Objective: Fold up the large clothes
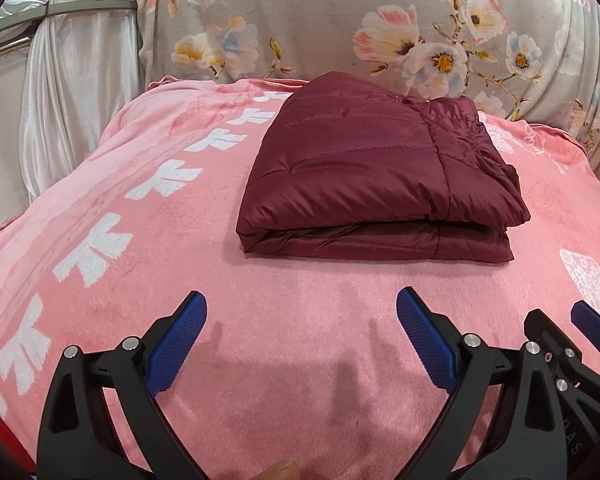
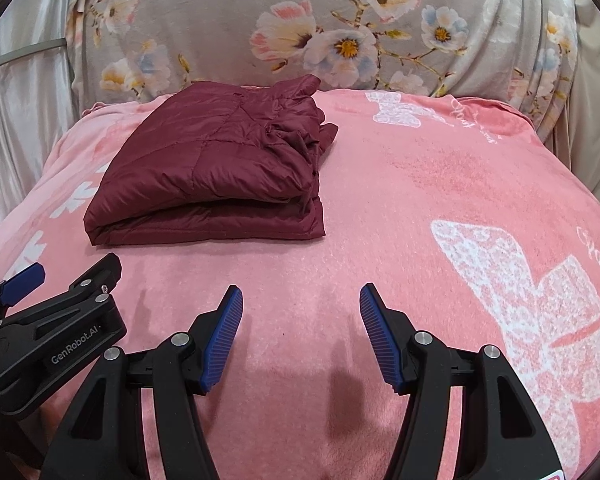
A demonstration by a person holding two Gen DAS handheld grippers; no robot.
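Observation:
A maroon quilted down jacket [image 1: 376,168] lies folded into a thick rectangle on the pink blanket [image 1: 300,340]. It also shows in the right wrist view [image 2: 216,172], to the upper left. My left gripper [image 1: 302,304] is open and empty, hovering over the blanket in front of the jacket's near fold. My right gripper [image 2: 301,296] is open and empty, to the right of the left one and nearer than the jacket. Neither touches the jacket. The left gripper's body [image 2: 56,340] appears at the lower left of the right wrist view.
The pink blanket with white butterfly prints [image 2: 532,304] covers the whole work surface. A grey floral cloth [image 1: 340,20] hangs behind it. White satin curtains [image 1: 72,80] hang at the far left.

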